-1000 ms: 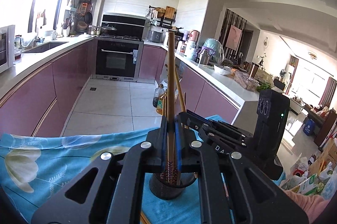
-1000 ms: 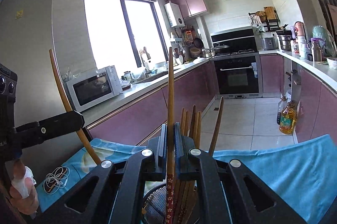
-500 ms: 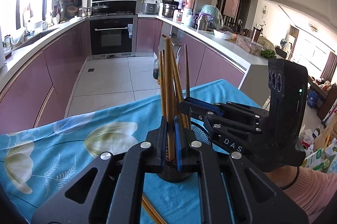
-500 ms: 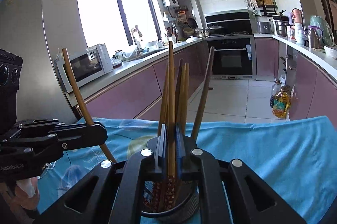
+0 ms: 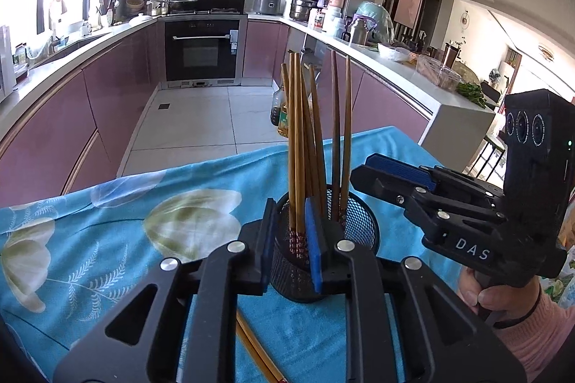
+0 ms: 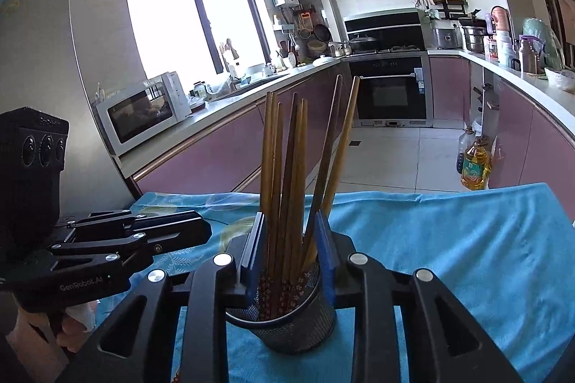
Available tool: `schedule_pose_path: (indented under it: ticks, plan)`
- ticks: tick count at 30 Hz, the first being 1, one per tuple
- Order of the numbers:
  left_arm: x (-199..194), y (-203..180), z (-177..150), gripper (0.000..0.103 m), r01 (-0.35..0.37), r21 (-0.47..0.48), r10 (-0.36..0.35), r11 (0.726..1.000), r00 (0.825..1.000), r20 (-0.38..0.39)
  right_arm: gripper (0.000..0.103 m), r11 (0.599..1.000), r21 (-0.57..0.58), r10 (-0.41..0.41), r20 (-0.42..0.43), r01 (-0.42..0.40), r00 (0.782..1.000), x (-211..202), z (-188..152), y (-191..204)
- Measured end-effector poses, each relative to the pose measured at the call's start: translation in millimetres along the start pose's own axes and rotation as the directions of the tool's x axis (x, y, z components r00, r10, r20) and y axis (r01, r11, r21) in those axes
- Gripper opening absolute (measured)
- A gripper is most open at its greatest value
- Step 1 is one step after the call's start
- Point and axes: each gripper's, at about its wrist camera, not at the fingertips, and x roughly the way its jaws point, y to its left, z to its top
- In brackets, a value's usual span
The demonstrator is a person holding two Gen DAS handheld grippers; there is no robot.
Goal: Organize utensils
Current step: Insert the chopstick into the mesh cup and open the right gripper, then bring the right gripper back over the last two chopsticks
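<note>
On the blue floral cloth (image 5: 107, 239), the black mesh holder (image 6: 287, 322) stands packed with upright chopsticks (image 6: 287, 174), while the left gripper (image 5: 289, 239) and right gripper (image 6: 289, 250), jaws just parted, flank them without pinching any.

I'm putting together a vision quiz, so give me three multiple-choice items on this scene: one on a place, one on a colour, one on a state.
1. The upright chopsticks stand: A in the sink; B in the cup; C on the floor.
2. The cloth is mainly: A red; B black; C blue.
3. The cup is: A upright; B tipped over; C upside down.
Key: 1 B, their patterned ends sit inside its mesh wall; 2 C, it is blue with pale flowers; 3 A, its open mouth faces up.
</note>
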Motion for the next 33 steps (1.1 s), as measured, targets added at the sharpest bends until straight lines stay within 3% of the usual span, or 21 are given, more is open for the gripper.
schedule_pose_path:
  ticks: [8, 14, 24, 28, 33]
  plan:
    - [-28.4, 8.4, -26.7, 0.029, -0.052, -0.03, 0.054, 0.998, 0.998, 0.043, 0.035, 0.997, -0.042, 0.068, -0.004, -0.068, 0.998, -23.5, -11.7, 16.7]
    - [-50.5, 16.7, -55.0, 0.035, -0.099, -0.057, 0.102, 0.993, 0.994, 0.045, 0.039, 0.986, -0.083, 0.139, -0.075, -0.145, 0.987, -29.8, -32.1, 36.3]
    - [-59.7, 38.3, -111.9, 0.037, -0.158, -0.135, 0.155, 0.978, 0.987, -0.033, 0.041, 0.967, -0.106, 0.19, -0.309, -0.232, 0.932, 6.2, -92.6, 74.1]
    - [-58.6, 40.3, -127.6, 0.038, -0.155, -0.16, 0.148, 0.975, 0.987, -0.055, 0.041, 0.966, -0.105, 0.183, -0.362, -0.235, 0.914, 15.0, -105.5, 83.3]
    - [-55.9, 41.3, -140.3, 0.038, -0.156, -0.176, 0.146, 0.972, 0.987, -0.073, 0.041, 0.969, -0.11, 0.164, -0.387, -0.222, 0.907, 18.2, -114.0, 89.9]
